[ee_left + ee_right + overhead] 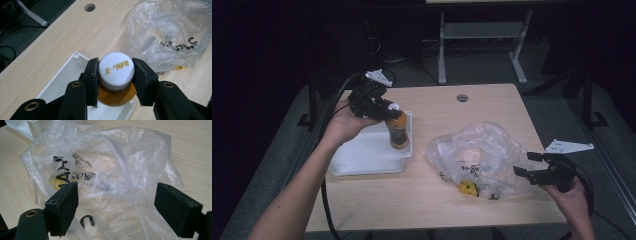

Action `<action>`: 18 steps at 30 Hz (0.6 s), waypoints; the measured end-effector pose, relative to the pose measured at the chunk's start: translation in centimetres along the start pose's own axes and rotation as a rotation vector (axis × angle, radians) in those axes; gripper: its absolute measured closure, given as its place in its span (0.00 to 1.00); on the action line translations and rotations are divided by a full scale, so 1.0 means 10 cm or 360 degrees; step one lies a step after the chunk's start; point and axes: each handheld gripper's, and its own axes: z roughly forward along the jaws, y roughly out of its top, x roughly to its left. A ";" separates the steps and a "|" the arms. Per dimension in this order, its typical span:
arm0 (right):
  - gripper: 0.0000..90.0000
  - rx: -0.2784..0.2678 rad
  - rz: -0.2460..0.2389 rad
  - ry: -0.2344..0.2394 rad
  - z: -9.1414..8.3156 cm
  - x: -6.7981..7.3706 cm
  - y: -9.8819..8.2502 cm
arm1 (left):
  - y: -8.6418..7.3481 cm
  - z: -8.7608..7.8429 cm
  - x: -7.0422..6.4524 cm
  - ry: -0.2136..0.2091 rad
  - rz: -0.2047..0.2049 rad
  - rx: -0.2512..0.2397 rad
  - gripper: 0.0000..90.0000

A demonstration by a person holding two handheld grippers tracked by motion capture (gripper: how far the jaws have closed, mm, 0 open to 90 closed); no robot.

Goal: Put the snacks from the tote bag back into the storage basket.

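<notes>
High view: on the wooden table (432,197), a white tray (362,157) lies left and a clear plastic bag (477,150) right. The left gripper (388,111) clamps the white cap of the orange bottle (398,132), which is upright over the tray's far right corner. Keep it vertical, lowering gently. The right gripper (523,172), jaws wide, waits empty at the bag's near right edge.
</notes>
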 end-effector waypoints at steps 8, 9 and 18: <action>0.21 0.0004 -0.0004 -0.0001 0.01 0.01 0.00 | -0.08 0.02 0.04 0.0016 -0.0025 0.0012 0.66; 0.21 0.0003 -0.0003 -0.0001 0.01 0.01 0.00 | -0.08 0.02 0.04 0.0017 -0.0025 0.0019 0.66; 0.21 0.0005 -0.0006 -0.0002 0.00 0.01 0.00 | -0.16 0.08 0.07 0.0020 -0.0050 0.0024 0.66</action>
